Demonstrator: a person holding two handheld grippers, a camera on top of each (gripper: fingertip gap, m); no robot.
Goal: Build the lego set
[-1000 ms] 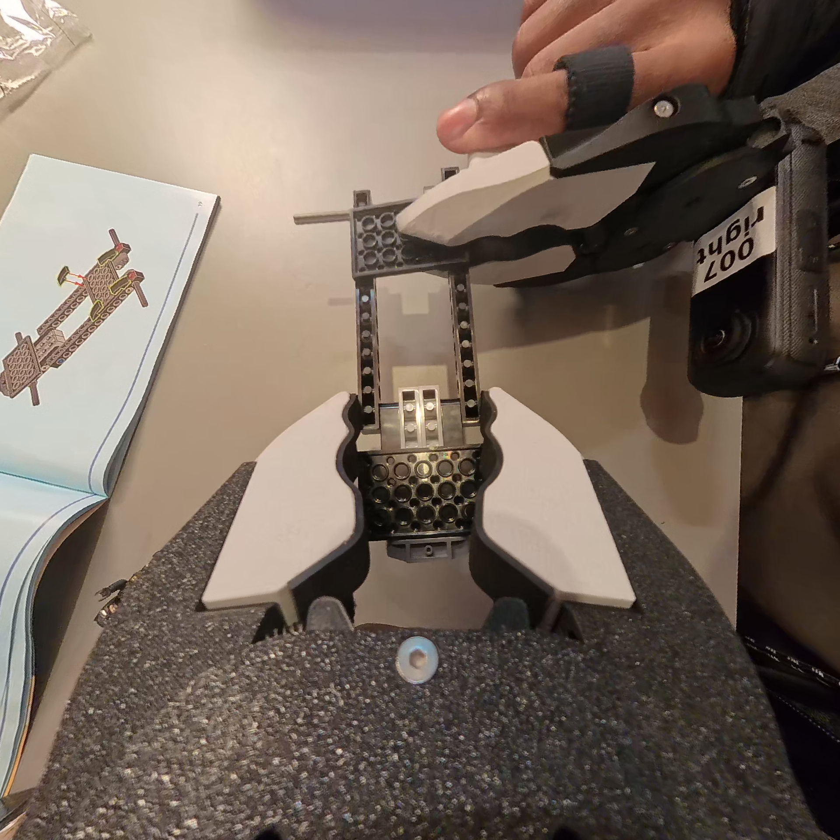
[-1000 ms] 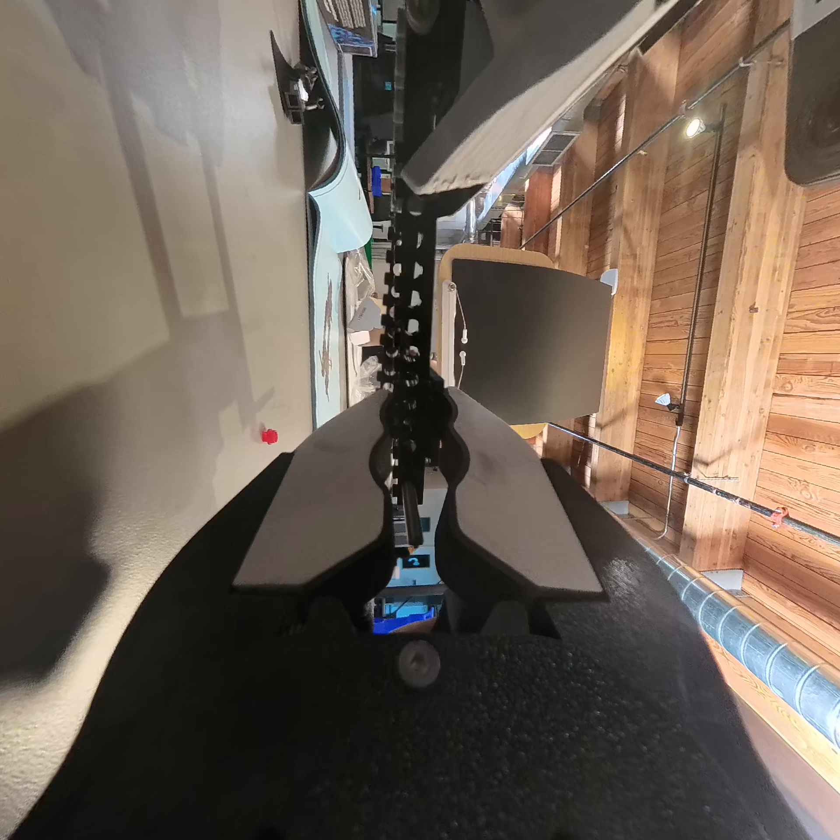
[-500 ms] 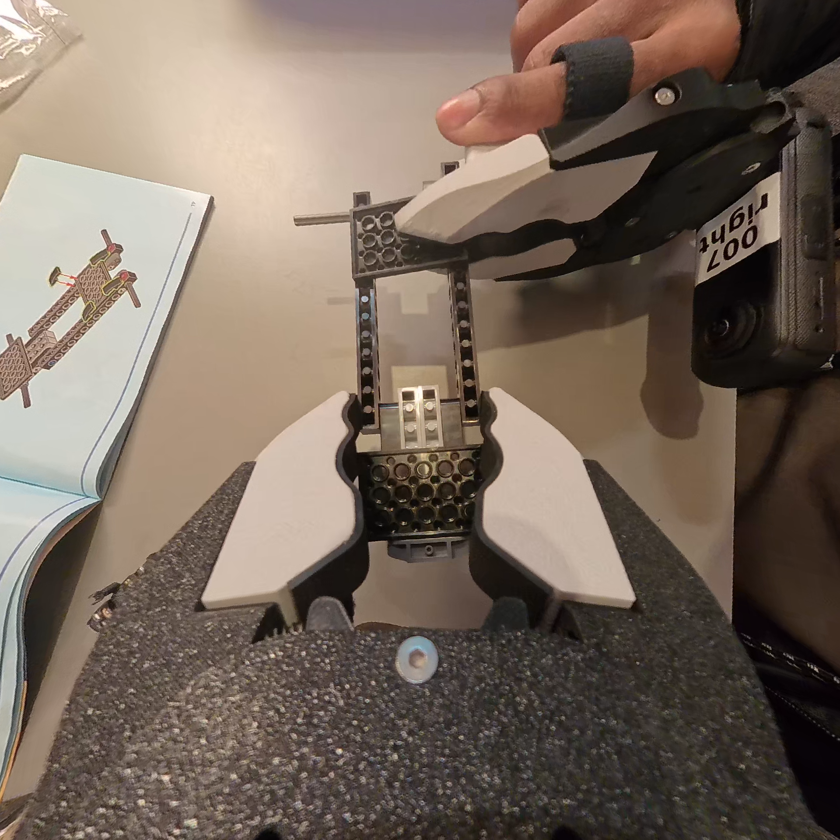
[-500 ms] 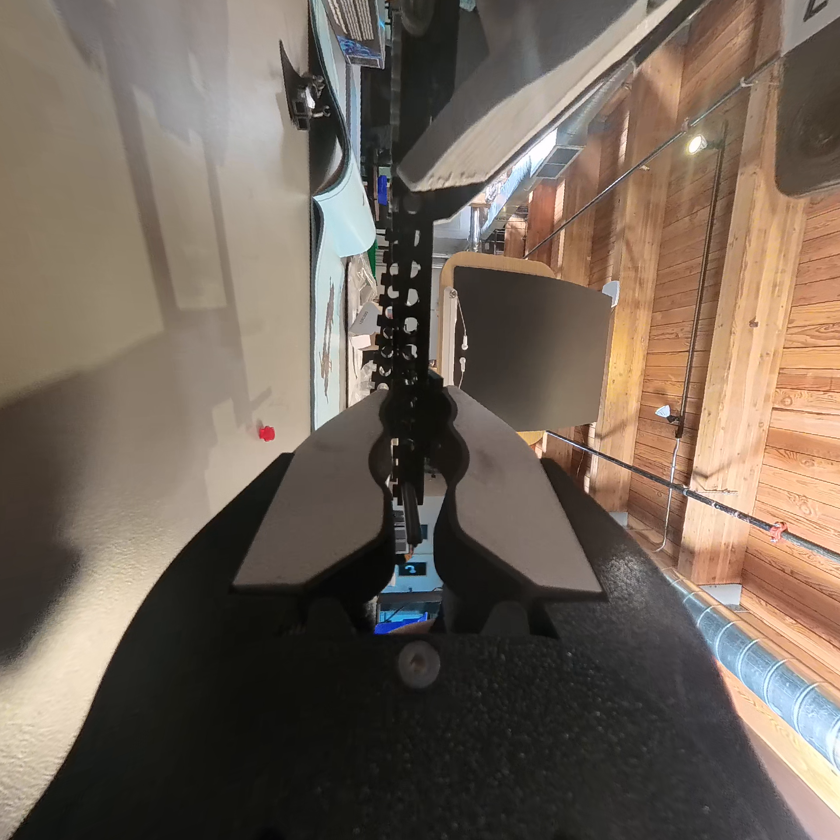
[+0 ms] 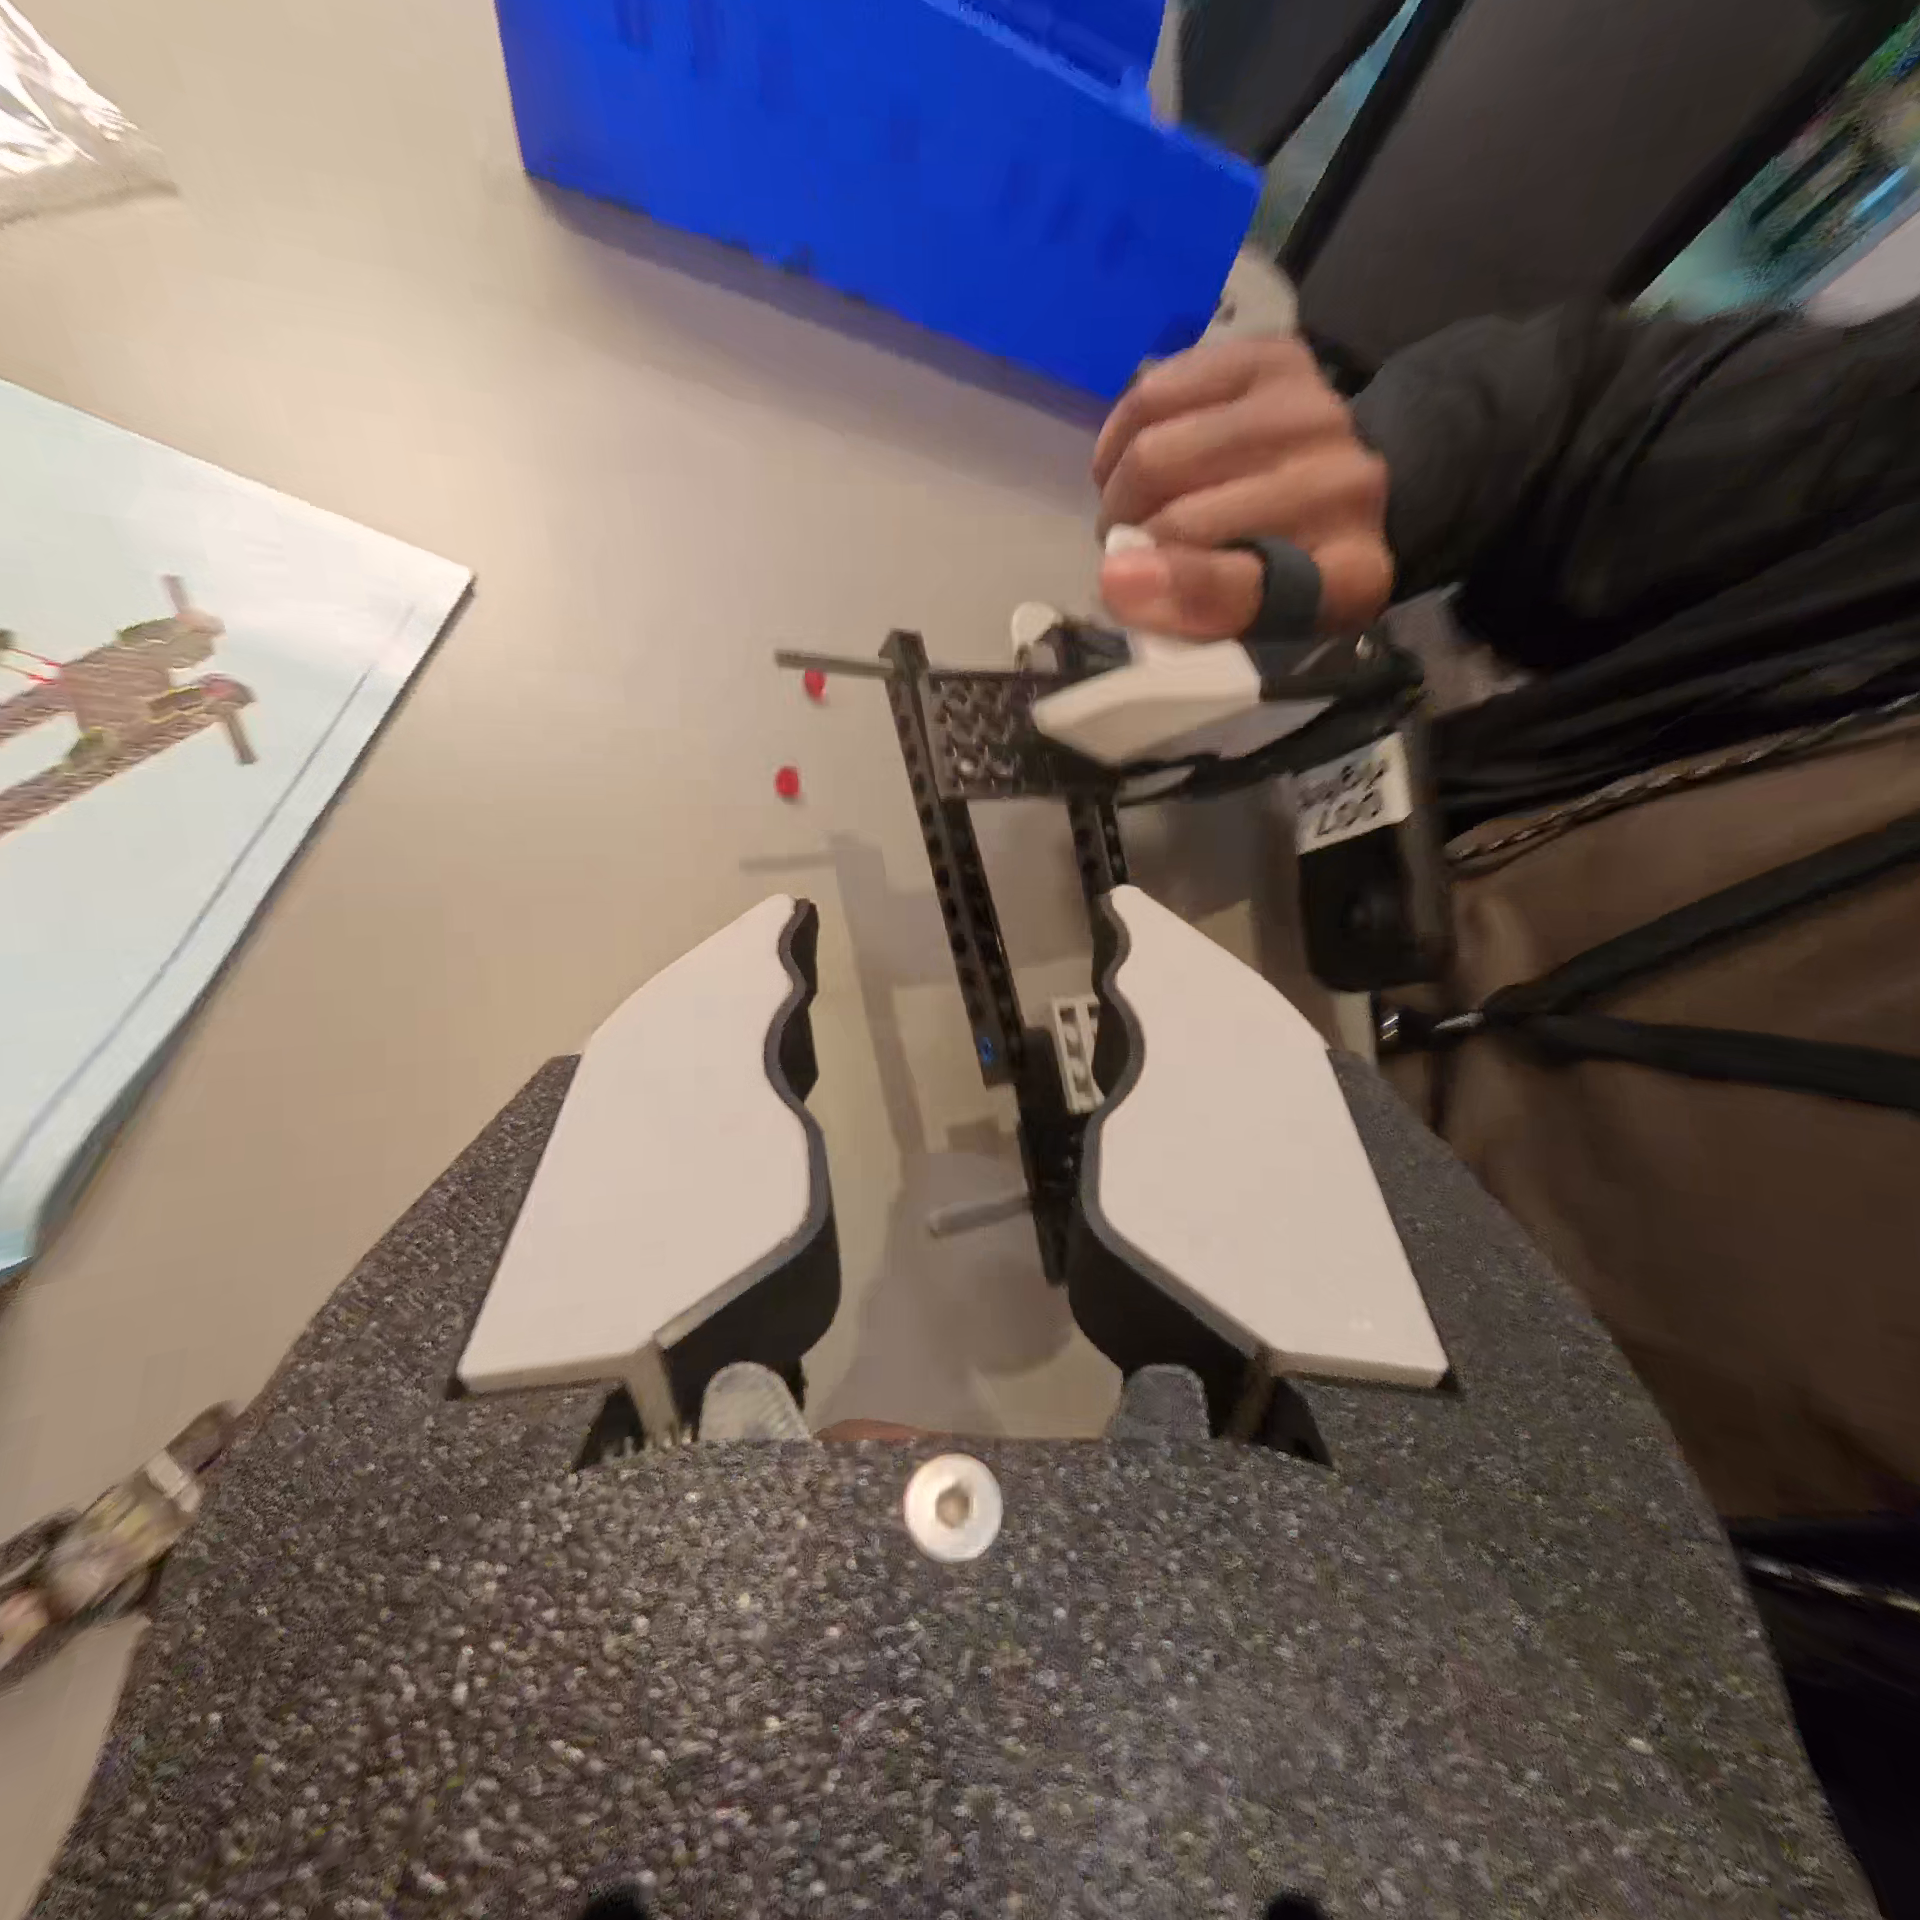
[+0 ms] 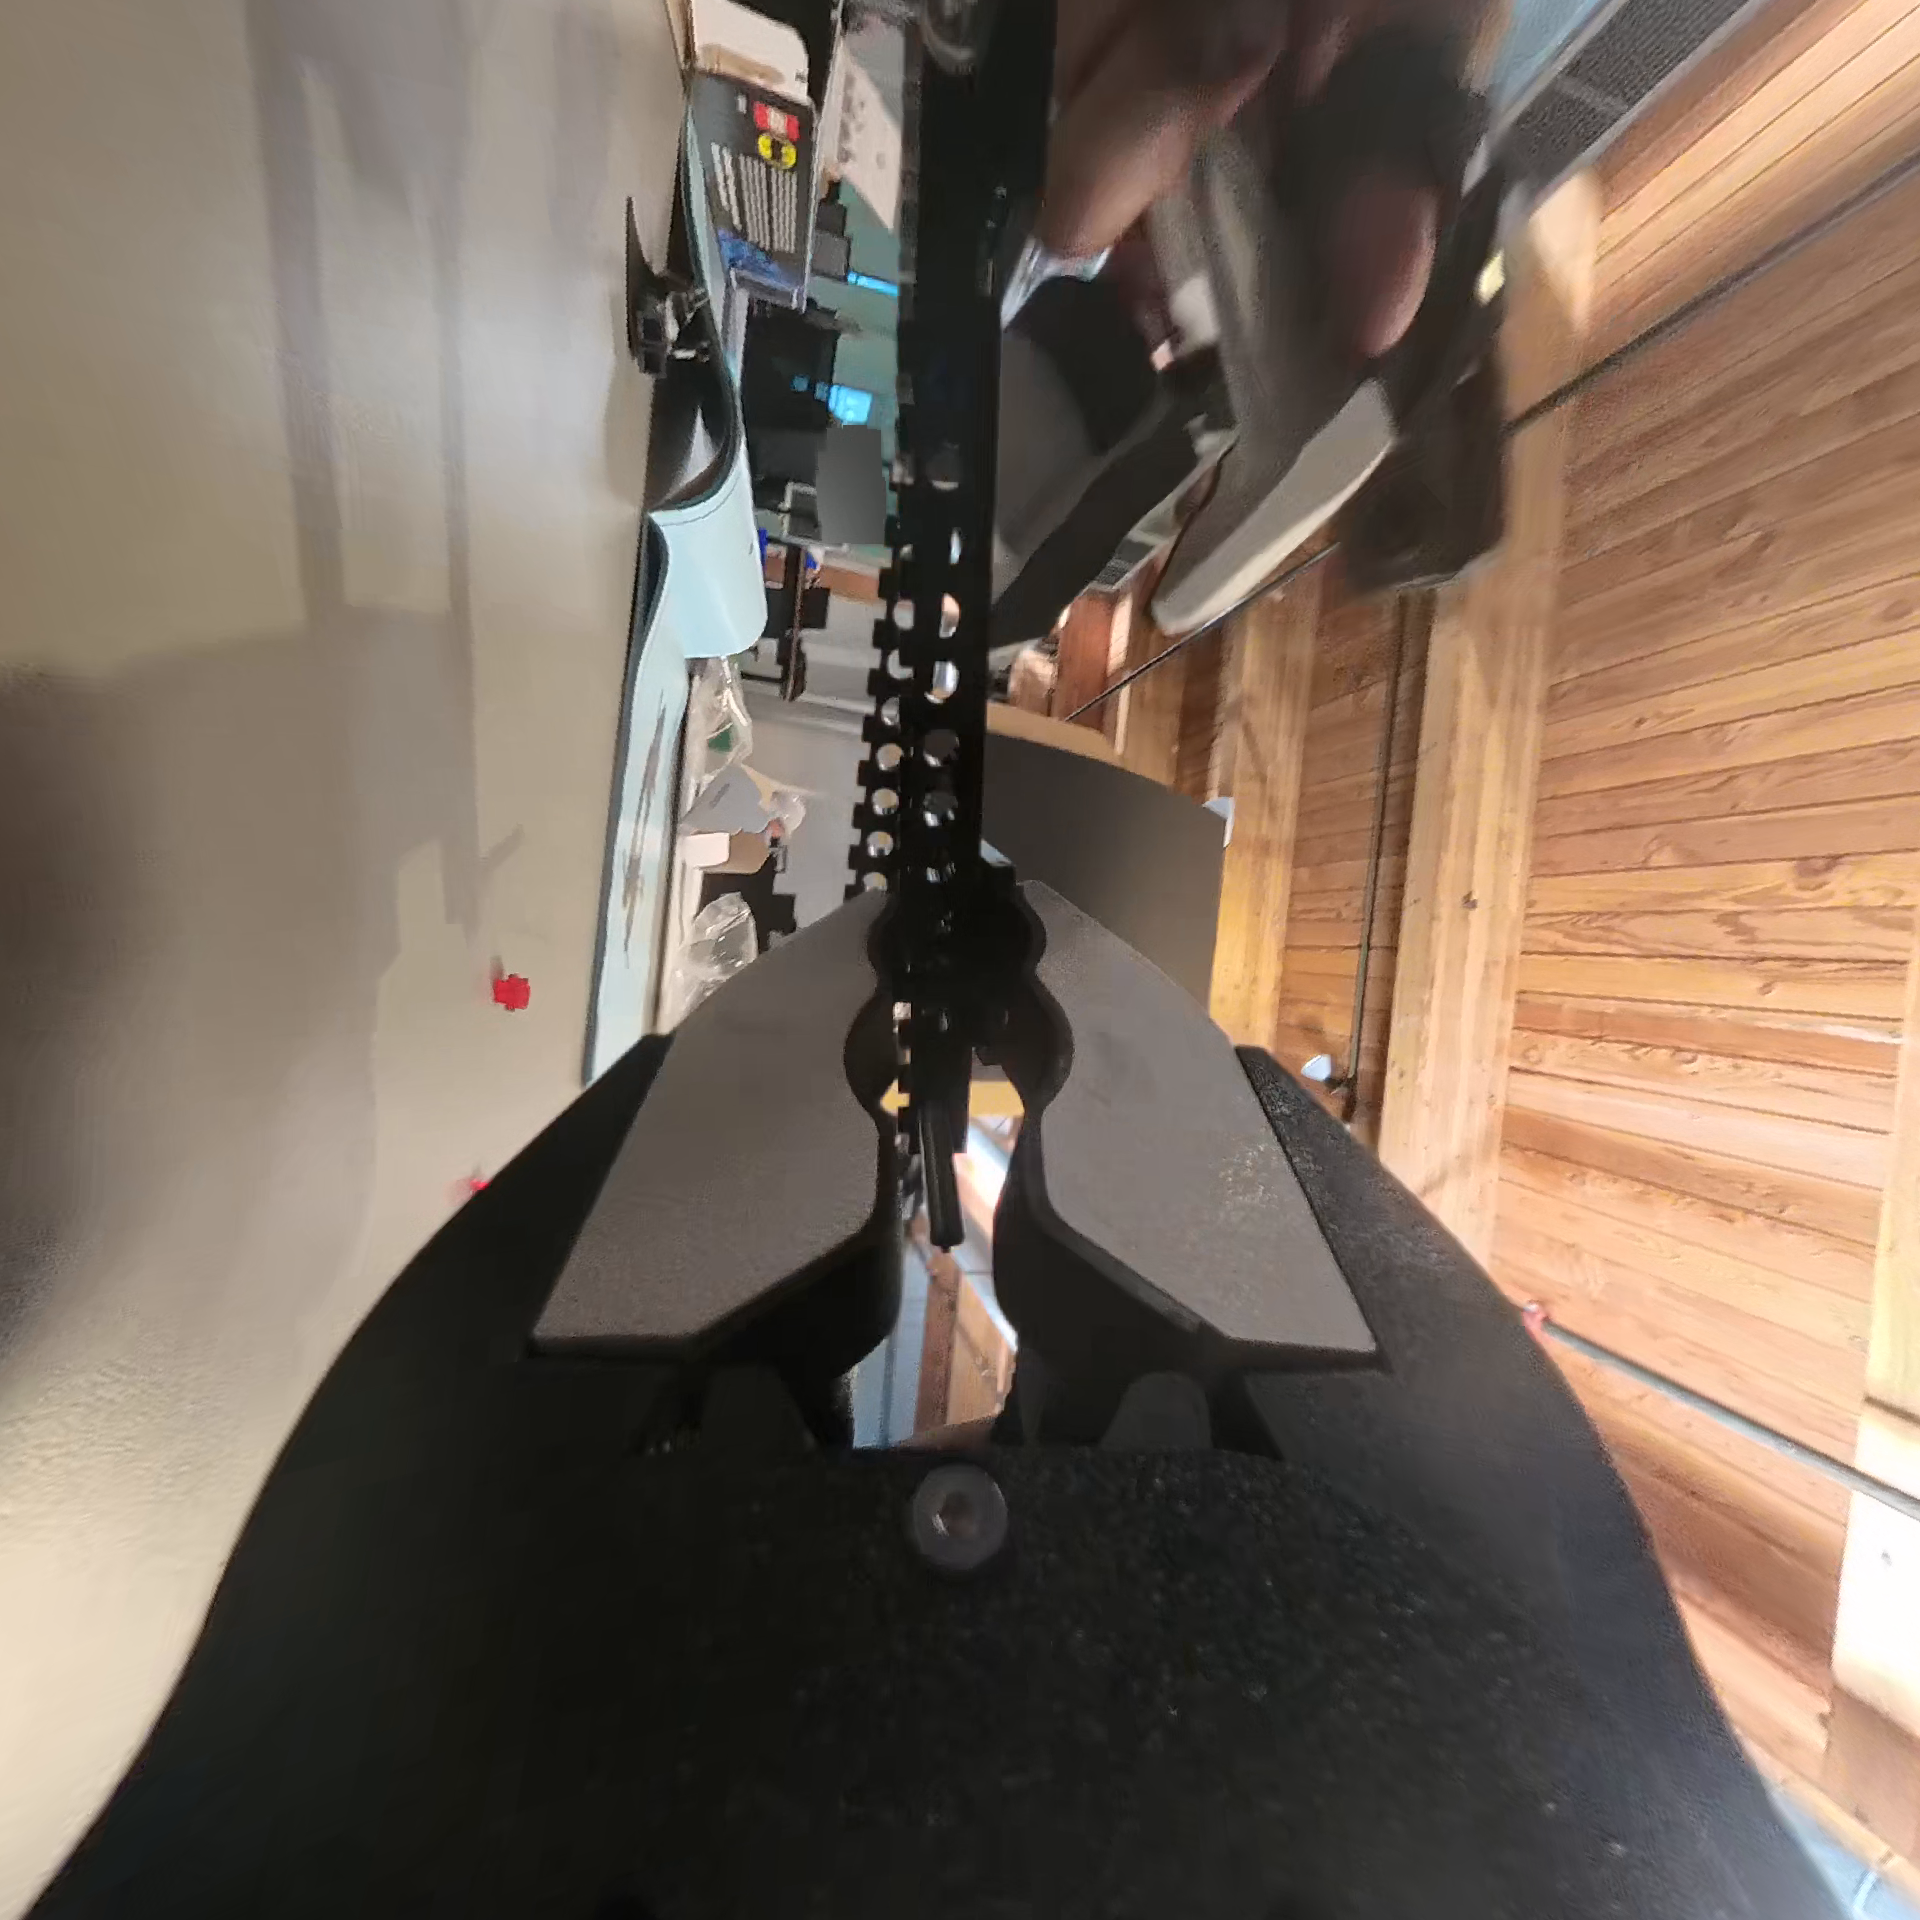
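Note:
A long black frame of holed beams (image 5: pixel 940 810) hangs above the table, tilted on its edge. My right gripper (image 6: pixel 956 899) is shut on its far end plate; it also shows in the left wrist view (image 5: pixel 1049 717), held by a person's hand (image 5: pixel 1236 488). My left gripper (image 5: pixel 956 904) is open. The frame's near end, with a light grey plate (image 5: pixel 1075 1039), stands between its fingers against the right finger. The left pad (image 5: pixel 795 997) is clear of it. In the right wrist view the left gripper (image 6: pixel 1195 540) is blurred, beside the frame (image 6: pixel 935 582).
An open pale blue booklet (image 5: pixel 156 727) lies on the beige table at the left. Two small red pieces (image 5: pixel 814 683) (image 5: pixel 789 781) lie beside the frame. A blue bin (image 5: pixel 883 135) stands at the back and a clear plastic bag (image 5: pixel 52 145) at the far left. There is about 7 cm between the tips of the two grippers.
My left gripper held the frame's near end flat between both pads. Now the frame has tilted on edge and left that grasp, and the left gripper has pulled back. The right gripper keeps its grip.

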